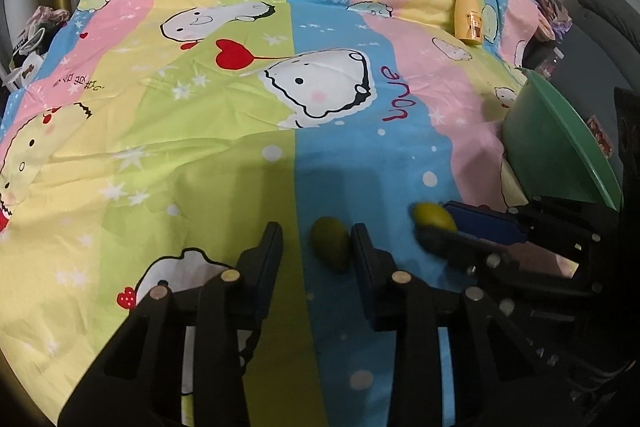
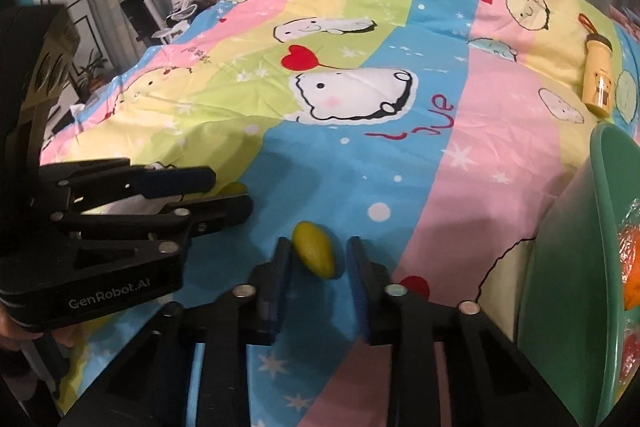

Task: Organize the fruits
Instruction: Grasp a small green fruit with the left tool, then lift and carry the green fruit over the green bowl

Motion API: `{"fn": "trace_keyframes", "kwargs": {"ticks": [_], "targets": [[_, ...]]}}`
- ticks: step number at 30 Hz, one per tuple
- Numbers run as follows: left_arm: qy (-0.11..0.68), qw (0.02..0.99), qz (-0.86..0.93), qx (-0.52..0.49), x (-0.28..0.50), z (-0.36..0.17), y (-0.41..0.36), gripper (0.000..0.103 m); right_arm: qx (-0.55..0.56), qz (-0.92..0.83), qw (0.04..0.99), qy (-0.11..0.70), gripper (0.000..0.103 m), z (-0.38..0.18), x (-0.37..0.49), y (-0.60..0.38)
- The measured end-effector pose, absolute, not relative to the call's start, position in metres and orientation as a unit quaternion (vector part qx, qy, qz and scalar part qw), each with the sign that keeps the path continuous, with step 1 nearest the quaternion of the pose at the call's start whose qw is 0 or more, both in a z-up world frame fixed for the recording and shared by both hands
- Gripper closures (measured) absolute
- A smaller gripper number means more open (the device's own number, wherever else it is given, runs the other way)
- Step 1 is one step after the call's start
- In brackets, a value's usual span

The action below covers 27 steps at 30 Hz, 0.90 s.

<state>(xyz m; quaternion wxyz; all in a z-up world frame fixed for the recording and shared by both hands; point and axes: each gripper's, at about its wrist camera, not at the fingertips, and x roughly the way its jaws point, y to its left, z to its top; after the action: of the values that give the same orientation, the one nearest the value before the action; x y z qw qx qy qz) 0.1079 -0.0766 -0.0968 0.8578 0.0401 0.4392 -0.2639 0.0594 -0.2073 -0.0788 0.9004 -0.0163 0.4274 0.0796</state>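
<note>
Two smooth, oval, yellow-green fruits lie on the soft cartoon-print bedsheet point(image 1: 200, 131). One fruit point(image 1: 331, 245) sits between the spread fingers of the left gripper point(image 1: 316, 247), close to its right finger. The other fruit point(image 2: 314, 255) lies between the parted fingers of the right gripper point(image 2: 318, 259), against the left pad. A glossy green plastic basin point(image 2: 576, 267) holds wrapped orange fruit point(image 2: 630, 267). A yellow bottle point(image 1: 468, 13) lies farther off.

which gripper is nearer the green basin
Right. The right gripper sits just beside the green basin, straddling a yellow-green fruit. The left gripper is farther out, on the far side of the right one.
</note>
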Motion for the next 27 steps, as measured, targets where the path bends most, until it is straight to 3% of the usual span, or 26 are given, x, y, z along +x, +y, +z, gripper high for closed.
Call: {"fn": "trace_keyframes", "kwargs": {"ticks": [2,4,10,27], "targets": [[0.438,0.859,-0.261,0.044,0.108,-0.097,-0.077,0.070,-0.006,0.082,0.901,0.426,0.082,-0.079,0.059,-0.210],[0.438,0.859,-0.262,0.044,0.108,-0.097,-0.077,0.077,0.000,0.079,0.902,0.425,0.082,-0.079,0.058,-0.212],[0.440,0.859,-0.259,0.036,0.108,-0.097,-0.074,0.085,0.023,0.074,0.903,0.424,0.082,-0.079,0.054,-0.217],[0.434,0.860,-0.267,0.020,0.084,-0.086,-0.066,0.085,0.056,0.069,0.906,0.414,0.082,-0.070,0.026,-0.222]]}}
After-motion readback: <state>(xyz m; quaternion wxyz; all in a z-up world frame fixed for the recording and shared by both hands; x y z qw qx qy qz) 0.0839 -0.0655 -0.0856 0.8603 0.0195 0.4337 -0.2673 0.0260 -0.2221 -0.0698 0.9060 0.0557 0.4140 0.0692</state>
